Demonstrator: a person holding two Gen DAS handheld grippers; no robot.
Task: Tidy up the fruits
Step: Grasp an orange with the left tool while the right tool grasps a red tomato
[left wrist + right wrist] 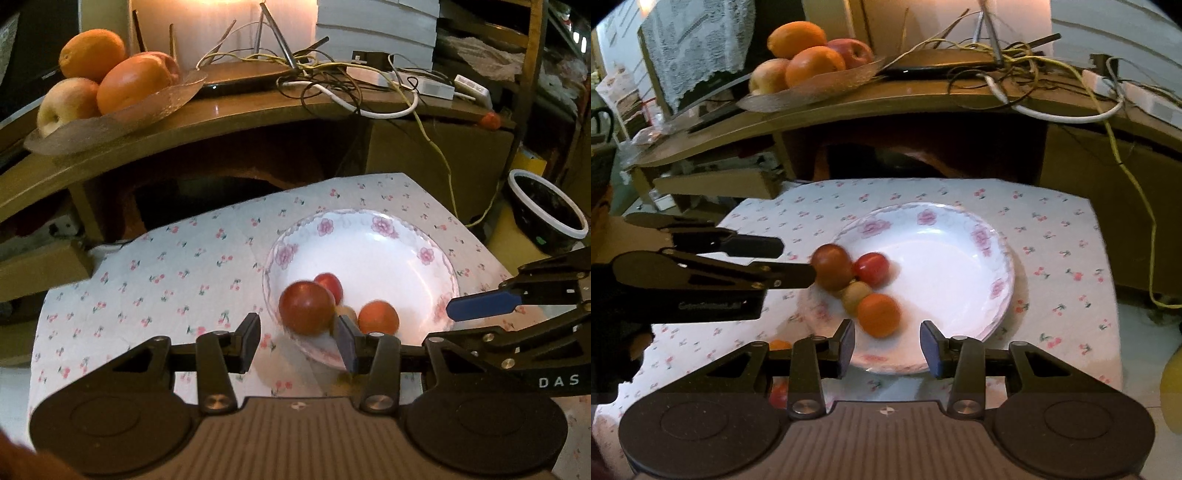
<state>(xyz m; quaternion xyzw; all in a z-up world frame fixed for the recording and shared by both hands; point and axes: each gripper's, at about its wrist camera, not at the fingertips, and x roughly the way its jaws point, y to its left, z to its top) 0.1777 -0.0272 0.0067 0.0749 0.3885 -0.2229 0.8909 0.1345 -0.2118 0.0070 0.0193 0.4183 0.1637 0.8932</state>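
On the table with the cherry-print cloth (pixel 1052 236) sits a white plate (pixel 945 251) with pink flowers on its rim, and 4 small fruits are bunched at its near-left side. The left gripper (pixel 299 341) reaches in from the left with its jaws spread wide. A dark red fruit (pixel 306 307) lies in the gap between them, and from the right wrist view the nearer finger looks to touch it, though the jaws do not pinch it. Beside it lie a brighter red fruit (pixel 871 268), a small tan fruit (pixel 856 293) and an orange fruit (pixel 878 314), all close together and blurred.

The right gripper (pixel 888 347) hovers over the plate's near rim, jaws wide apart and holding nothing; the orange fruit lies just beyond its left fingertip.

Behind, on the wooden shelf (pixel 236 110), a glass dish (pixel 110 122) carries oranges and apples, next to a tangle of cables (pixel 332 74).
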